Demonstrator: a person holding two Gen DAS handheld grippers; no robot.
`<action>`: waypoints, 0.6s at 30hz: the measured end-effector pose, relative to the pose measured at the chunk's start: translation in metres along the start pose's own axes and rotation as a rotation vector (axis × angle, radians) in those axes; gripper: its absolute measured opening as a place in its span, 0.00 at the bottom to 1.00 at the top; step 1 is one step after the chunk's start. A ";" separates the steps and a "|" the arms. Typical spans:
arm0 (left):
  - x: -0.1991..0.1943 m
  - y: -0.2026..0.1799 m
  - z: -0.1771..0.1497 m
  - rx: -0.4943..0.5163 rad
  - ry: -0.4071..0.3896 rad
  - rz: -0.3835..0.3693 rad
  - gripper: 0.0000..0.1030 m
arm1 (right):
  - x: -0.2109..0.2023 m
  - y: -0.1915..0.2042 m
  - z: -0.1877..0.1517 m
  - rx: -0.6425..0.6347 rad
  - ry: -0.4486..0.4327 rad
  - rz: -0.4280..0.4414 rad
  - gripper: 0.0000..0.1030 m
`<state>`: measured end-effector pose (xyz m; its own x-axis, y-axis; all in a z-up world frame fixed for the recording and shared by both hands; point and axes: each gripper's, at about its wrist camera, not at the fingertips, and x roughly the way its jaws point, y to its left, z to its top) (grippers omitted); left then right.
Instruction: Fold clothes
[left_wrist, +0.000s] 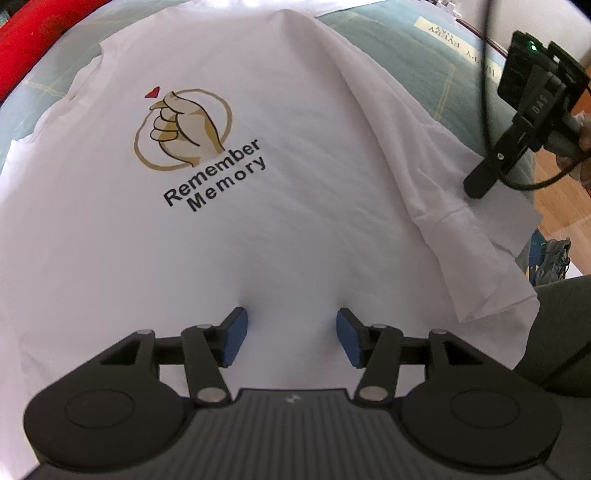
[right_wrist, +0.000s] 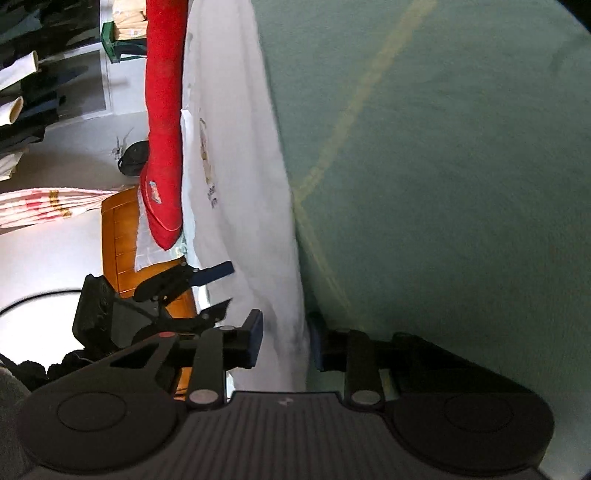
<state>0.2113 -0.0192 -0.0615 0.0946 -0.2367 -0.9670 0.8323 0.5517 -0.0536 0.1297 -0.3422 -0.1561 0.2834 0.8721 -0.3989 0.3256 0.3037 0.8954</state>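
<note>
A white T-shirt (left_wrist: 295, 184) with a hand-and-heart print and the words "Remember Memory" lies spread on a pale green bedsheet (left_wrist: 417, 48). Its right sleeve is folded inward. My left gripper (left_wrist: 290, 338) is open just above the shirt's lower middle, with nothing between its blue pads. My right gripper (left_wrist: 476, 184) touches the shirt's right edge in the left wrist view. In the right wrist view my right gripper (right_wrist: 286, 343) is open, its jaws on either side of the shirt's edge (right_wrist: 284, 332). The left gripper (right_wrist: 218, 291) shows there too, open.
A red cloth (right_wrist: 164, 122) lies beyond the shirt's far side, also visible in the left wrist view (left_wrist: 33, 33). The green sheet (right_wrist: 443, 166) has yellow lines. A wooden floor (left_wrist: 561, 199) lies past the bed edge at right.
</note>
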 end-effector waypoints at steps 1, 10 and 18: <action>0.000 0.000 0.000 0.001 0.001 0.001 0.52 | 0.003 0.004 0.000 -0.008 0.005 -0.008 0.30; -0.005 -0.004 0.004 -0.001 -0.004 0.013 0.53 | -0.006 0.043 -0.008 -0.056 0.009 -0.161 0.14; -0.019 -0.015 0.004 -0.012 -0.003 0.002 0.52 | -0.040 0.075 -0.003 -0.161 0.036 -0.370 0.12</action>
<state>0.1988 -0.0263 -0.0416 0.0980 -0.2383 -0.9662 0.8255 0.5618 -0.0548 0.1396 -0.3533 -0.0717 0.1405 0.7049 -0.6953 0.2535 0.6532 0.7135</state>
